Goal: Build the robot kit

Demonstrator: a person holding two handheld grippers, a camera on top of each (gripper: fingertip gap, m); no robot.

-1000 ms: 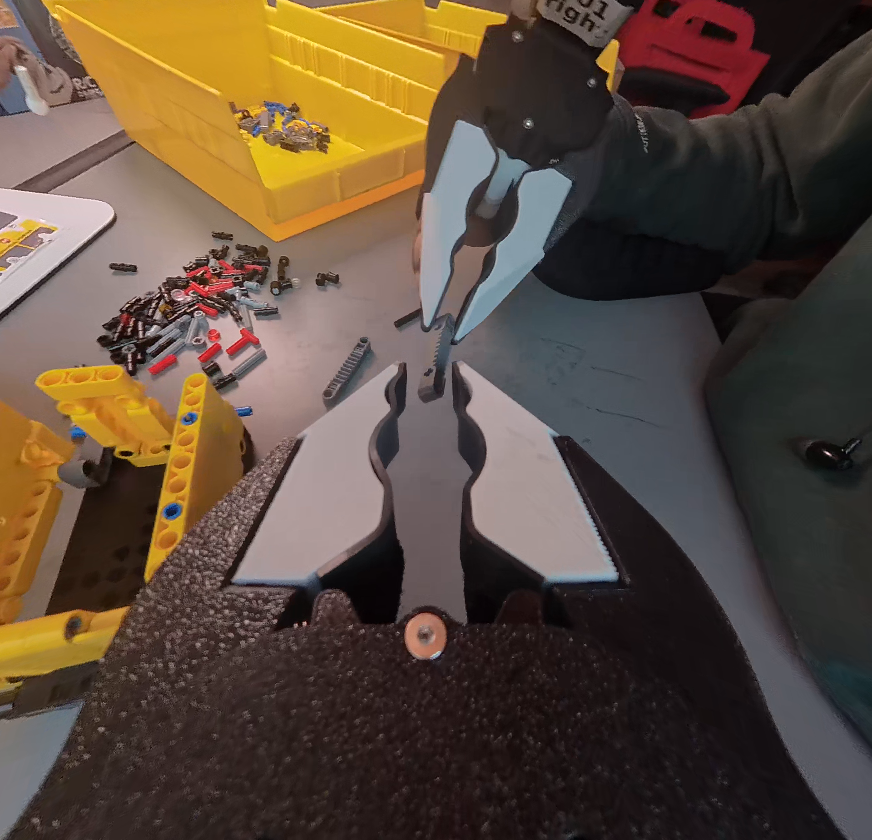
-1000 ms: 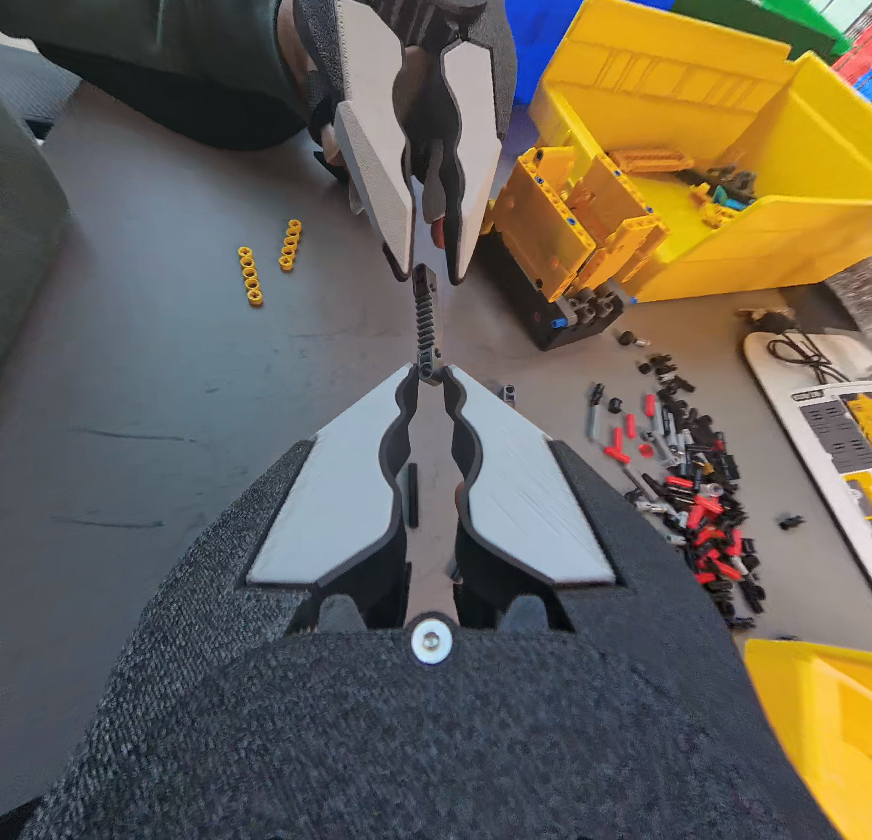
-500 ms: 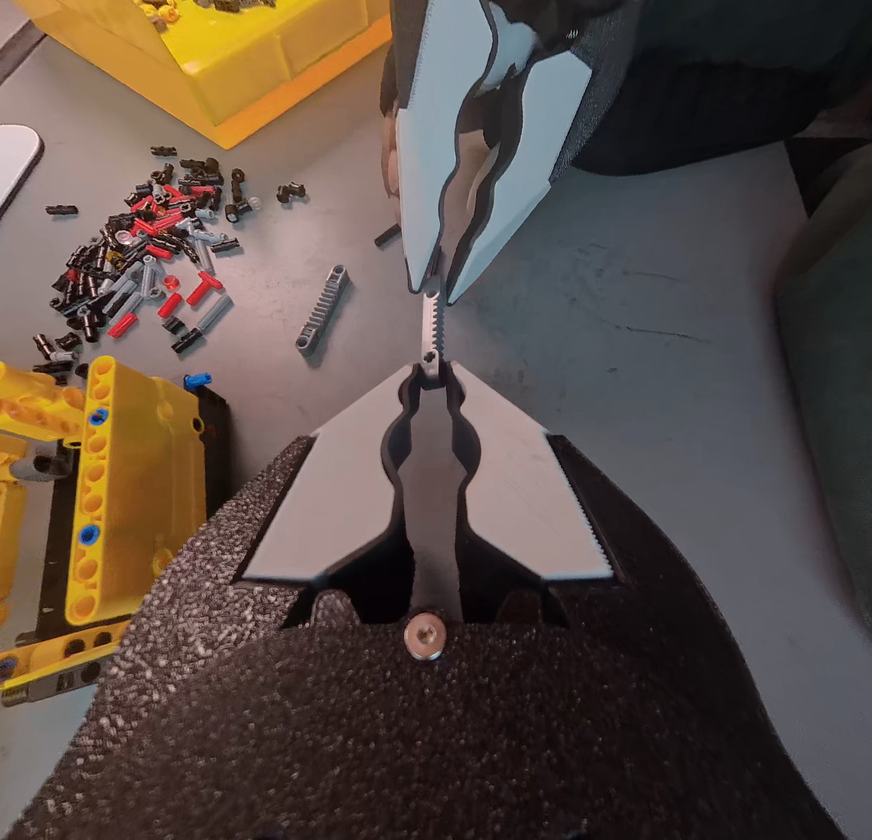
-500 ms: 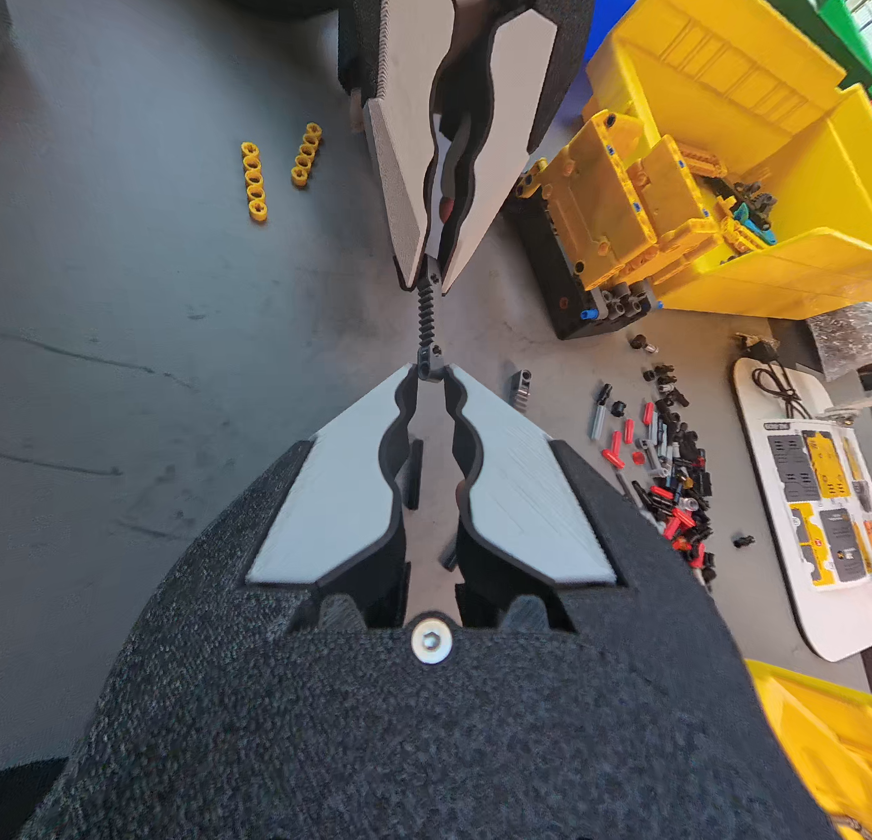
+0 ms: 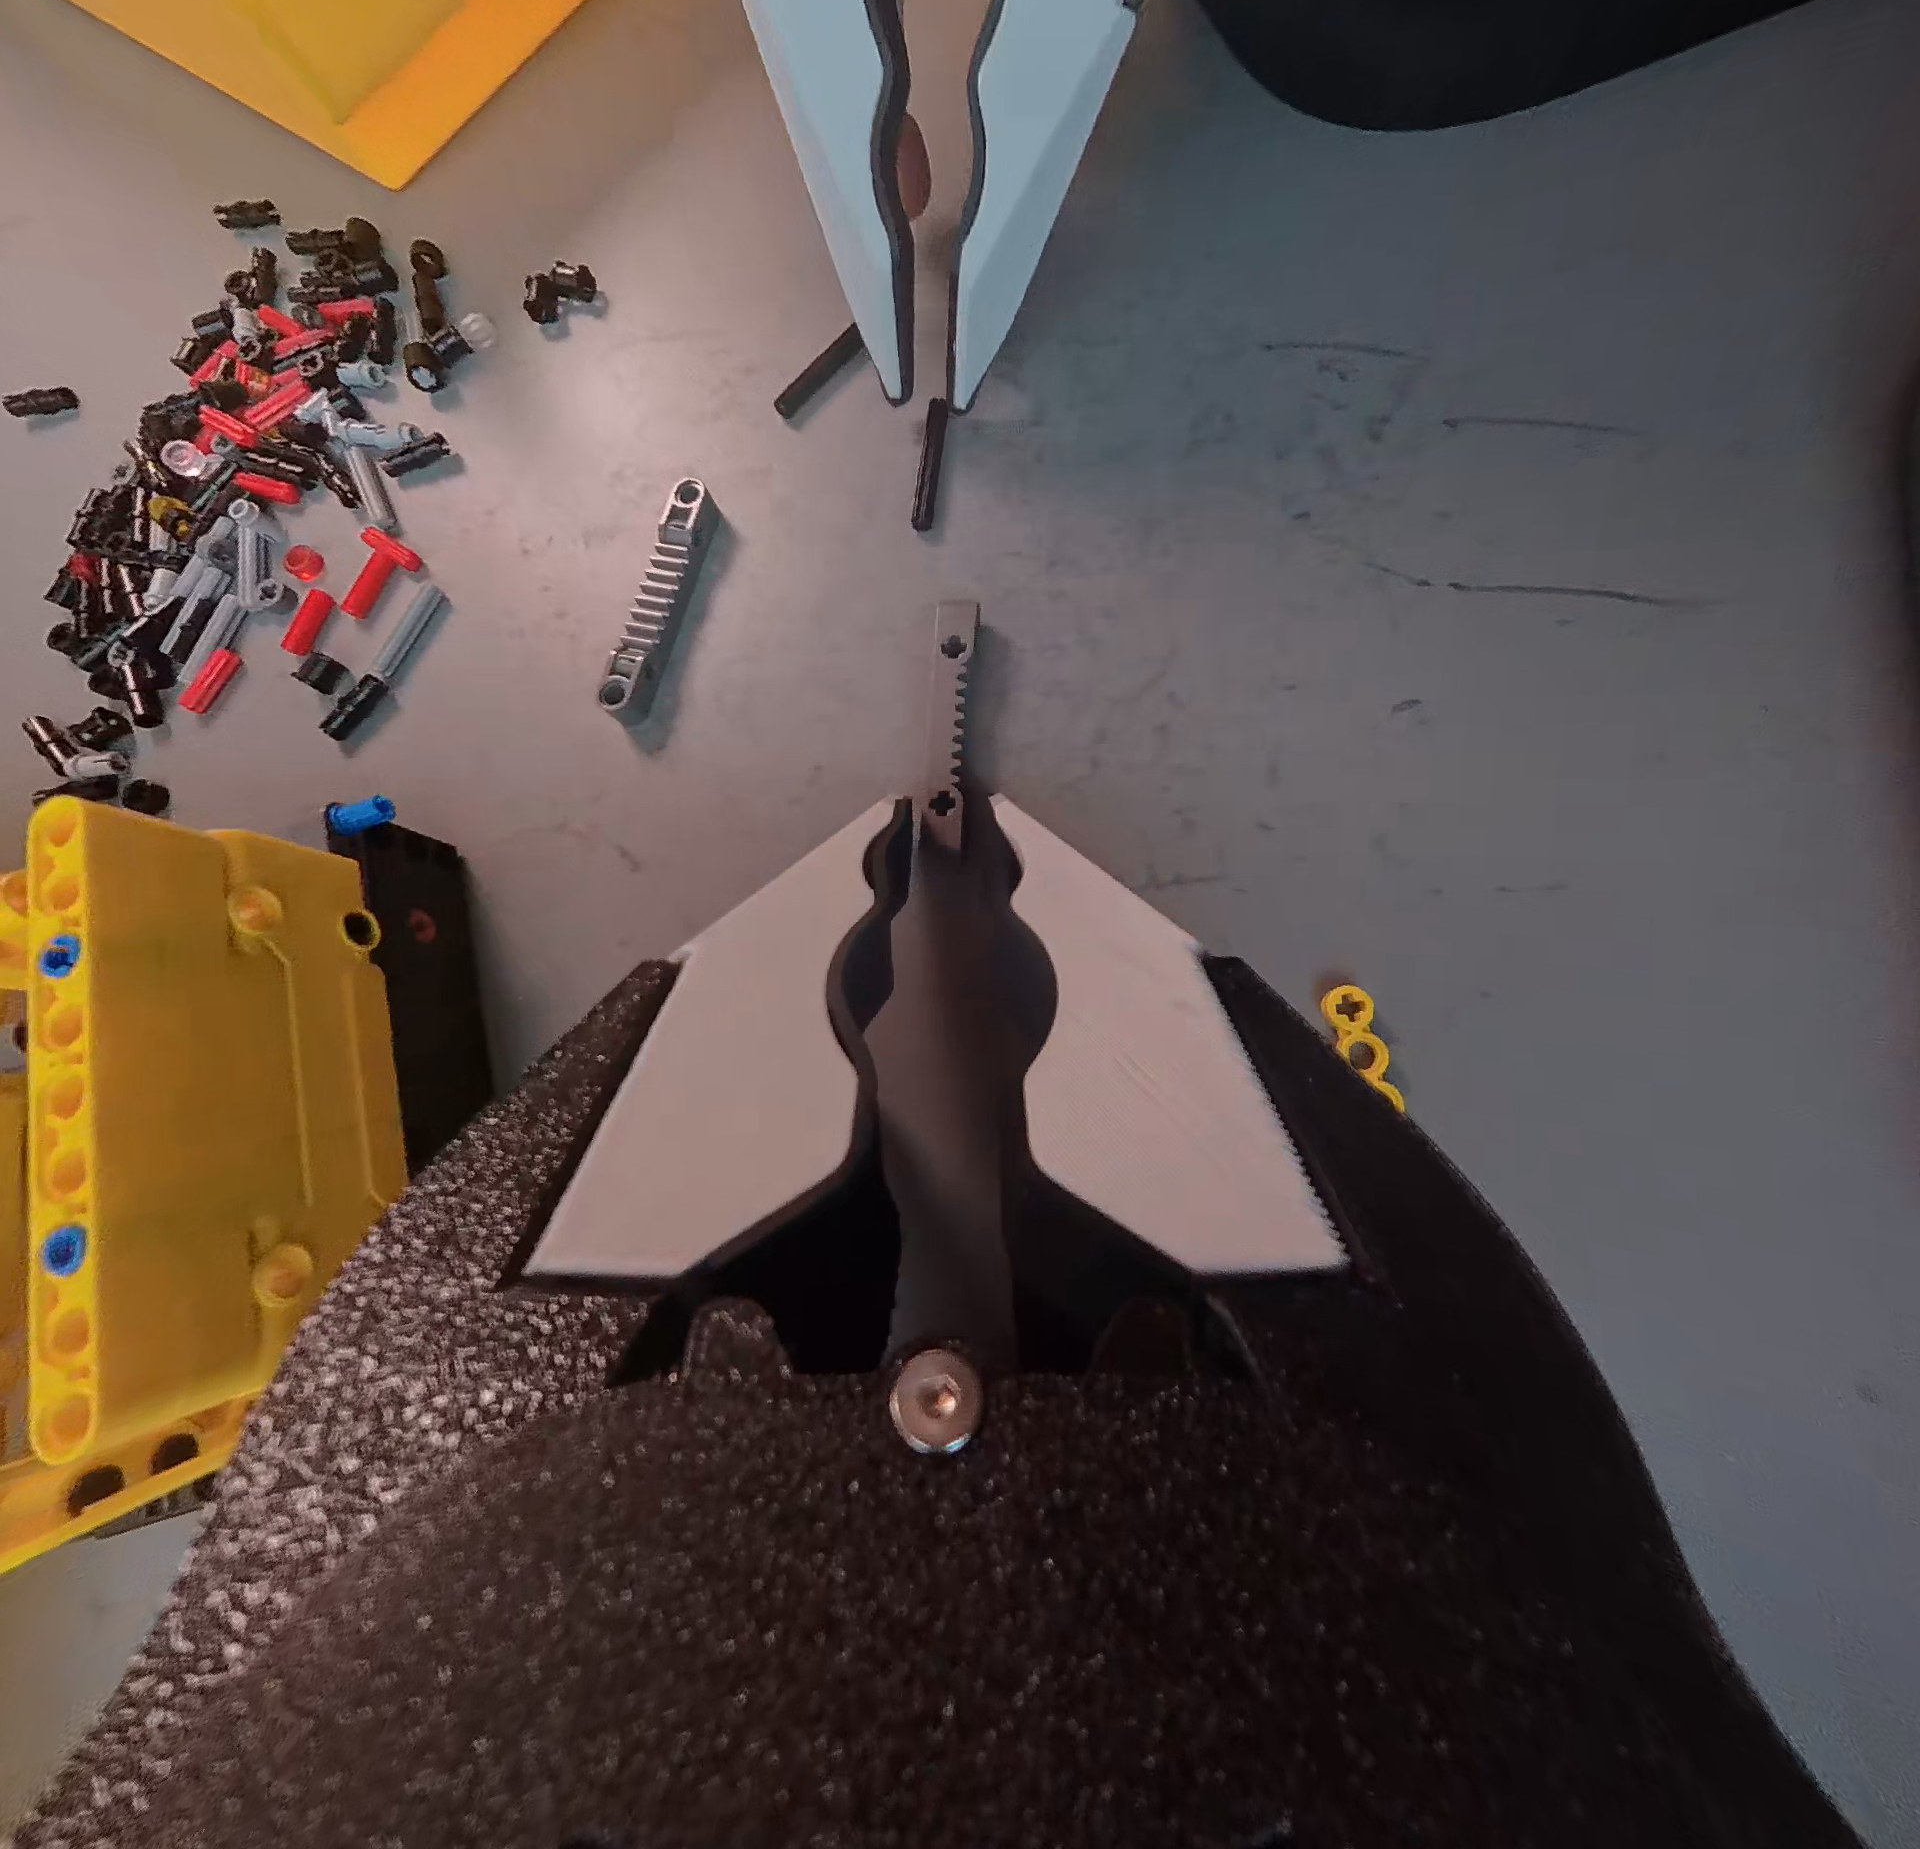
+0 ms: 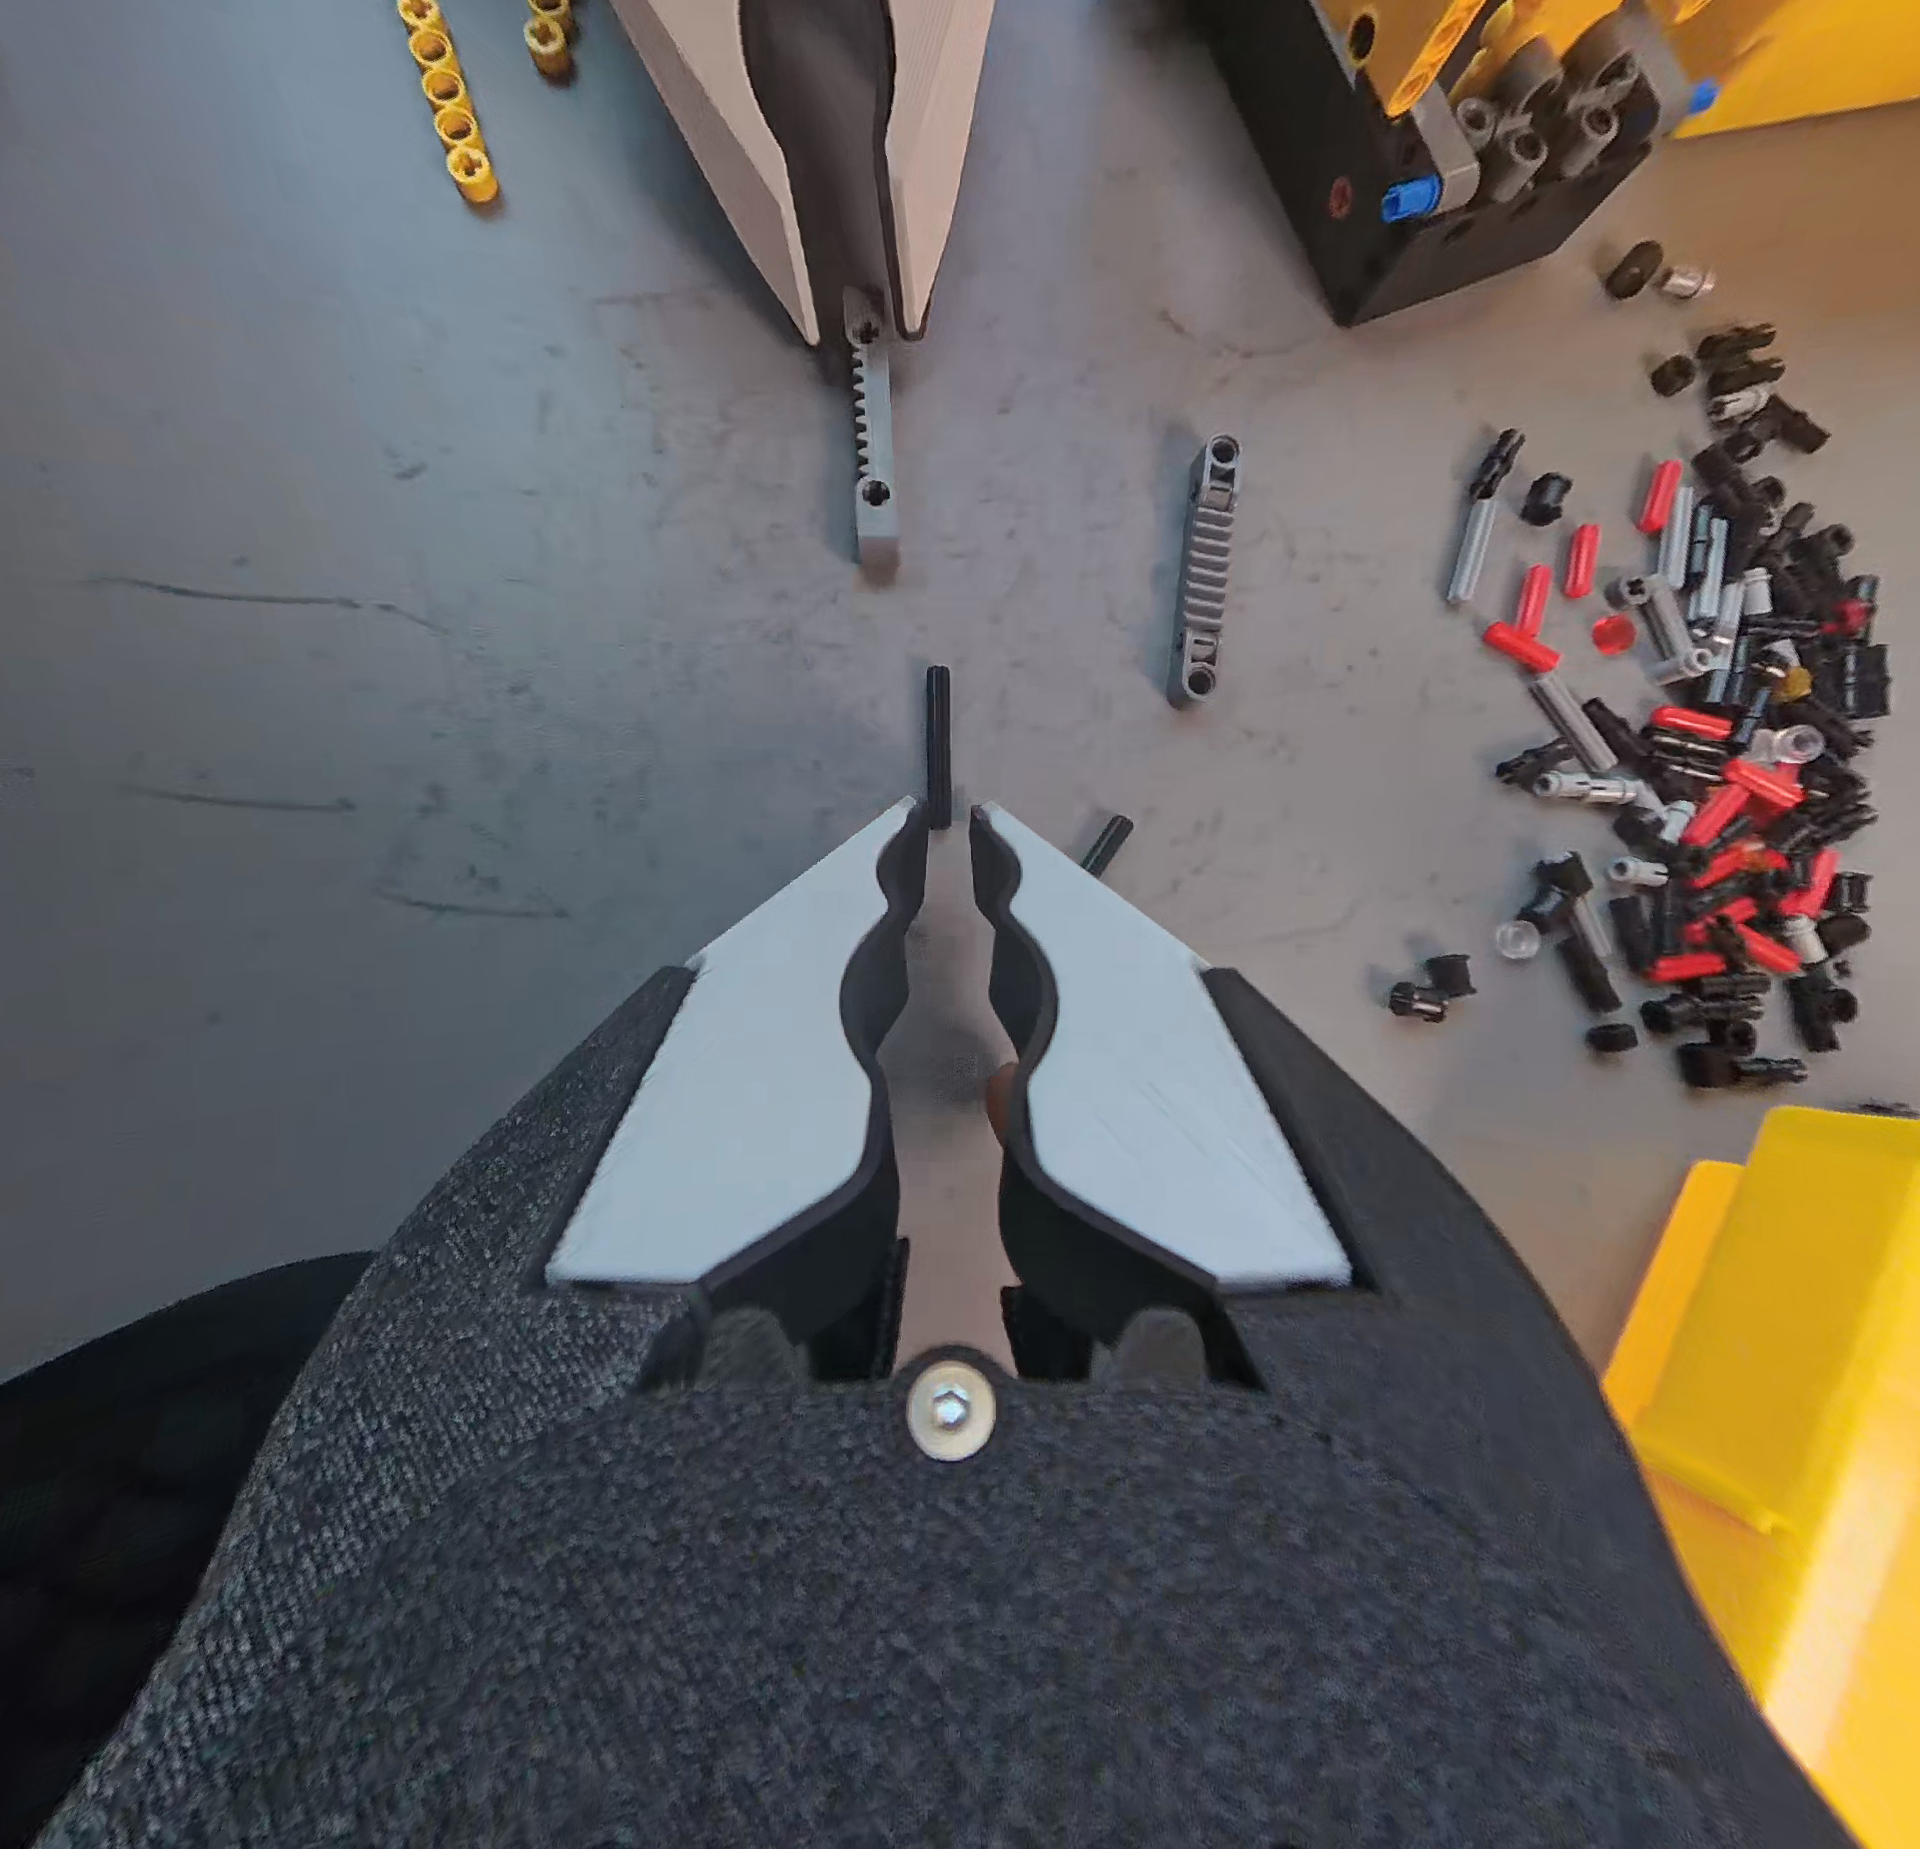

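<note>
Left claw (image 5: pixel 948 812), as I see it, is clamped on one end of a grey toothed rack (image 5: pixel 954 703); right claw (image 6: pixel 948 812) stands slightly parted around a black axle (image 6: pixel 938 745), grip uncertain. Another rack (image 5: pixel 660 604) lies on the table (image 5: pixel 1455 656).

2 grey gear racks (image 6: pixel 875 449) (image 6: pixel 1203 573), 2 black axles (image 6: pixel 938 745) (image 6: pixel 1104 840), 2 yellow beams (image 6: pixel 449 95) (image 6: pixel 549 2)

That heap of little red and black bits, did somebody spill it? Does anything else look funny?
The heap lies loose on the table, not in the yellow bin, so it looks tipped out. One grey rack lies alone beside it; the left claw pinches another rack.
</note>
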